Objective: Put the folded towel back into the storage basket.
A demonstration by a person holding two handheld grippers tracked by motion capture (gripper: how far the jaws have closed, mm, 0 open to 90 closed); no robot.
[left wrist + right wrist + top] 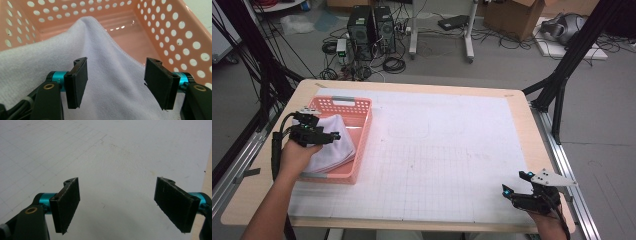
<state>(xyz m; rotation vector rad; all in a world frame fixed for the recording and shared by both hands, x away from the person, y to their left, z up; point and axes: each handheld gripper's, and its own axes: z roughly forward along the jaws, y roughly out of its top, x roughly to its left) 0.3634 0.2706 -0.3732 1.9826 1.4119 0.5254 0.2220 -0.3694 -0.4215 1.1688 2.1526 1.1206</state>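
Observation:
A pink perforated basket (pixel 344 102) sits at the table's left, with a white folded towel (pixel 334 147) lying in it. My left gripper (pixel 335 135) hovers over the towel from the basket's left side. In the left gripper view the towel (pixel 50 60) rises in a soft ridge between the wide-apart jaws of that gripper (pixel 116 77), and the pads do not press on it. The basket wall (pixel 175 32) curves around behind. My right gripper (pixel 513 182) rests near the table's front right corner; in its own view it (pixel 117 202) stands open over bare mat.
A white gridded mat (pixel 442 145) covers most of the wooden table (pixel 518 102). Black frame legs stand at the left and right edges. Computers, cables and boxes lie on the floor beyond the far edge.

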